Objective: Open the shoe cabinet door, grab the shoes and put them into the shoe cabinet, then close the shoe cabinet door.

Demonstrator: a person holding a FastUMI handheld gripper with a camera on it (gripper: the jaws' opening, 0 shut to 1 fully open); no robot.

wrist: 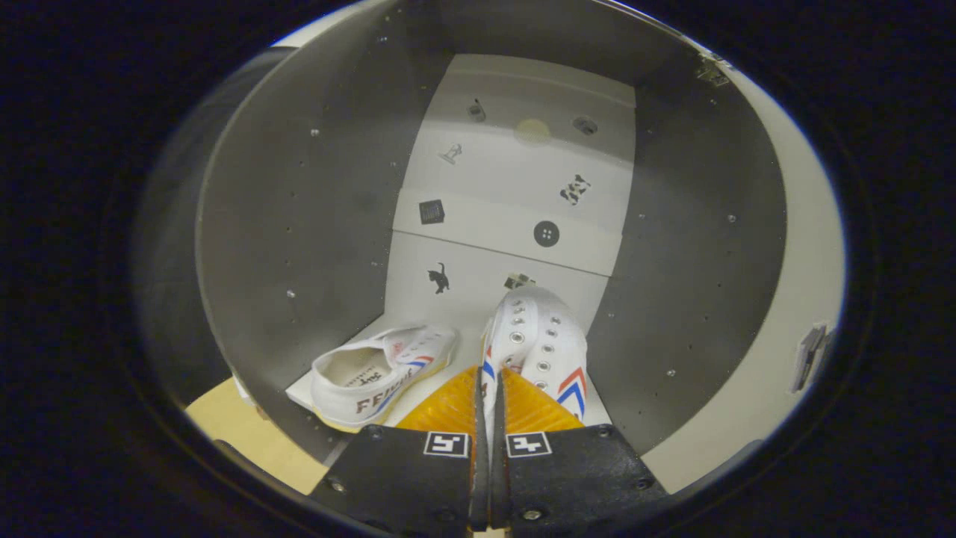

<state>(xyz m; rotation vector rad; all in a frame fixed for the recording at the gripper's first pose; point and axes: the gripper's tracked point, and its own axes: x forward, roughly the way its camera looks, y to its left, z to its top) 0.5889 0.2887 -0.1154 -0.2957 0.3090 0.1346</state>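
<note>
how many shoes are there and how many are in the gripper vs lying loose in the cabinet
Shoe pinched between the gripper fingers: 1, the held shoe
Shoe lying on the shoe cabinet floor: 1, the loose shoe
Total: 2 shoes

Gripper cam is mounted just behind the fingers (489, 388), aimed fwd and slightly down into the open shoe cabinet (299, 224). Cabinet interior is seen at close range; back panel (515, 187) is faced head-on.

Carrier: shoe cabinet floor (448, 317), pale, between grey side walls.
On it, left: white shoe (381, 373) lying on its side.
On it, right: second white shoe (541, 344), its heel edge nipped between the closed tongs (489, 388).
</note>
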